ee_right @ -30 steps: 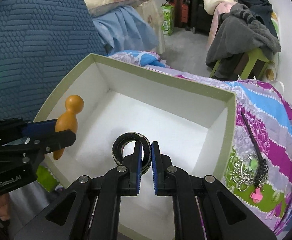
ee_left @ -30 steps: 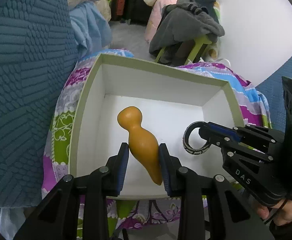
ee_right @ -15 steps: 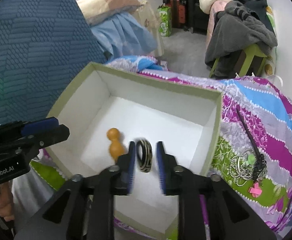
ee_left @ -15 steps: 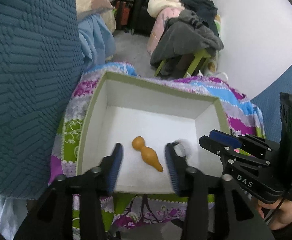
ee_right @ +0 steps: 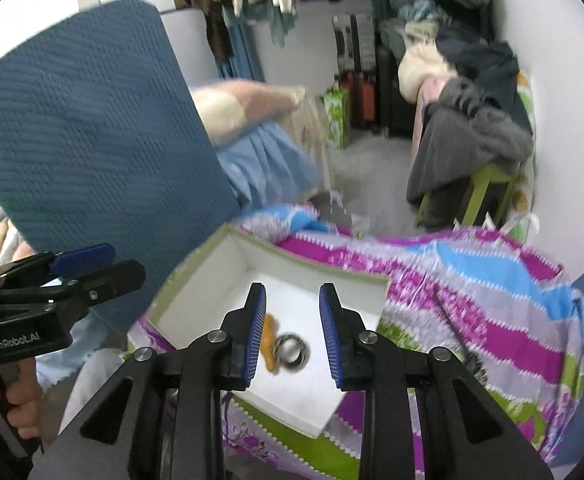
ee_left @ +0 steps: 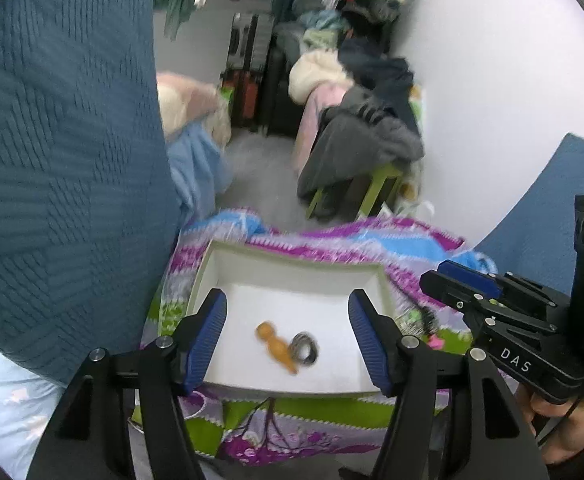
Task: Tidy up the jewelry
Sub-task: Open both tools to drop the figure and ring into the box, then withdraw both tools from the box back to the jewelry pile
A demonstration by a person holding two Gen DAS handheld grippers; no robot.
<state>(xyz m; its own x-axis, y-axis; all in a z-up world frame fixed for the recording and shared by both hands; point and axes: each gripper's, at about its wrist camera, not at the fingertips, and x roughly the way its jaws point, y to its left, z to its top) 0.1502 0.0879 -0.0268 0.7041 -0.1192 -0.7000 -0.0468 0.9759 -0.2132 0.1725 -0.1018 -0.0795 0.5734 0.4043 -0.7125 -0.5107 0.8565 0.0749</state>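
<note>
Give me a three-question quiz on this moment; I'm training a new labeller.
1. True or false: the left gripper holds the gourd.
2. What lies beside the gourd in the box? A) bangle B) watch C) comb
3. Fill in: the right gripper's jaws are ____.

Key: 1 false, it lies loose in the box; 2 A, the bangle lies right beside it; 3 open.

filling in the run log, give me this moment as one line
left gripper: open, above box | right gripper: open, above box | box: holds gourd and bangle, side by side | more jewelry on cloth
</note>
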